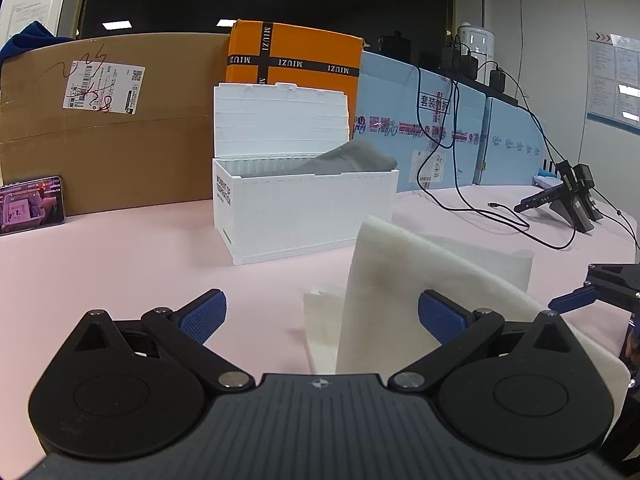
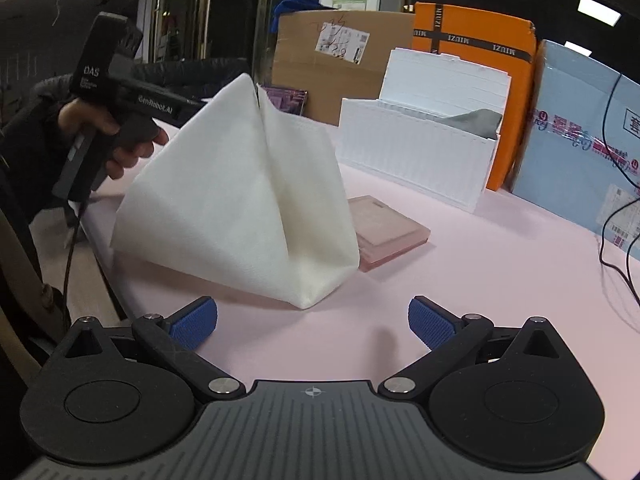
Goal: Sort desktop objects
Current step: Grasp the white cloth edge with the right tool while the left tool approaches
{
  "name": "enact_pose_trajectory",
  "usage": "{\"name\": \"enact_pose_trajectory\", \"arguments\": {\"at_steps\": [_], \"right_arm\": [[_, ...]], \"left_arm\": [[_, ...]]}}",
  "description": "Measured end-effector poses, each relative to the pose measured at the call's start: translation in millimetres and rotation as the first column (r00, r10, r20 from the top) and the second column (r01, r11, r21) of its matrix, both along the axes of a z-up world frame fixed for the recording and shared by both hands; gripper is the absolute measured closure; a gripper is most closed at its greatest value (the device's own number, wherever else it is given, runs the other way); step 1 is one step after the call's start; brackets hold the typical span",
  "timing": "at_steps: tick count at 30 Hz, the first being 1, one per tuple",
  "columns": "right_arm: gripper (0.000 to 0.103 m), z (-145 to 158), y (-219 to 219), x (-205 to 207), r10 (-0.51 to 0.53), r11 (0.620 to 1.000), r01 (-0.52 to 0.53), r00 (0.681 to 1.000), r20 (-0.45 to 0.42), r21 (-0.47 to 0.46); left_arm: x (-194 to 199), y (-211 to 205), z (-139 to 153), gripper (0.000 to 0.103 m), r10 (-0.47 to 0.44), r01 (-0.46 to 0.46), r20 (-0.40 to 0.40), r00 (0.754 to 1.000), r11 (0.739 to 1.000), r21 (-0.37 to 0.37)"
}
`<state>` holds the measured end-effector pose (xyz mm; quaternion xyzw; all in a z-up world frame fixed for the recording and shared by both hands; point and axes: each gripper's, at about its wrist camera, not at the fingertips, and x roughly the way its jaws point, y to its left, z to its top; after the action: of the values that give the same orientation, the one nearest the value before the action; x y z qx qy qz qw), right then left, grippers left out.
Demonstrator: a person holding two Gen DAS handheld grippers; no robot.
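Partly sorted: grey cloth [image 1: 348, 158] already inside the open white bin [image 1: 308, 216]. Left to do: white cloth [image 2: 240, 200], tented on the table before the bin, possibly unheld; pink case [image 2: 390, 232] beside it. Left gripper [image 1: 322, 316] and right gripper [image 2: 313, 322] both spread wide, empty.

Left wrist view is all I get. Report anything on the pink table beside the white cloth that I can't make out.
Observer: A flat translucent pink case lies on the pink table, partly hidden behind the white cloth.
Operator: Report the right gripper.
Observer: The right gripper is open and empty, over bare table short of the cloth.
Operator: Say who holds the left one.
Observer: A hand in a dark sleeve grips the left gripper by its black handle.
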<state>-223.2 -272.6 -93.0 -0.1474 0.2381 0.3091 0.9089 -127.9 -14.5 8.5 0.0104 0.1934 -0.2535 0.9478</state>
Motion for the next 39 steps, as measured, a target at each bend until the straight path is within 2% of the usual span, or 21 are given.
{"name": "enact_pose_trajectory", "arguments": {"at_steps": [2,8,13,16,17,19,22,24,27,30,34,39], "right_arm": [[0.0,-1,9,6,0.008,1.0,-0.007,1.0,0.02,-0.03],[0.0,-1,28,24,0.044,0.998,-0.041,0.996,0.078,-0.037],[0.001,3,35,33,0.073,0.997,-0.075,0.992,0.1,0.015],[0.015,5,37,37,0.092,0.995,-0.096,0.992,0.088,0.037],[0.022,6,37,39,0.099,0.994,-0.103,0.992,0.081,0.043],[0.029,6,38,42,0.097,0.993,-0.101,0.993,0.066,0.054],[0.045,7,37,47,0.084,0.993,-0.087,0.996,0.04,0.082],[0.058,9,34,50,0.068,0.991,-0.069,0.998,0.019,0.114],[0.072,11,25,57,0.035,0.981,-0.03,0.999,-0.025,0.192],[0.079,12,16,64,0.01,0.962,0.009,0.997,-0.071,0.273],[0.081,12,4,76,-0.049,0.927,0.098,0.988,-0.144,0.362],[0.081,10,-11,87,-0.114,0.873,0.204,0.968,-0.222,0.442]], "left_arm": [[-2,-1,0,0.0,-0.013,0.013,0.003,1.0,1.0,-0.002],[-2,0,0,0.0,-0.019,0.019,-0.001,1.0,1.0,-0.003],[0,5,1,0.0,-0.002,0.002,-0.003,1.0,1.0,-0.018],[0,11,1,0.0,0.011,-0.011,-0.005,1.0,0.999,-0.036],[0,13,1,0.0,0.017,-0.017,-0.007,1.0,0.999,-0.042],[1,17,1,0.0,0.029,-0.029,-0.012,1.0,0.998,-0.055],[2,23,0,0.0,0.048,-0.049,-0.021,0.999,0.996,-0.069],[3,27,1,0.0,0.058,-0.059,-0.021,0.998,0.995,-0.079],[2,31,3,0.0,0.08,-0.081,-0.014,0.997,0.992,-0.094],[2,36,6,0.0,0.098,-0.099,-0.008,0.995,0.988,-0.12],[4,41,9,0.0,0.105,-0.106,-0.017,0.994,0.981,-0.163],[12,34,2,0.0,0.095,-0.106,-0.082,0.992,0.985,-0.135]]}}
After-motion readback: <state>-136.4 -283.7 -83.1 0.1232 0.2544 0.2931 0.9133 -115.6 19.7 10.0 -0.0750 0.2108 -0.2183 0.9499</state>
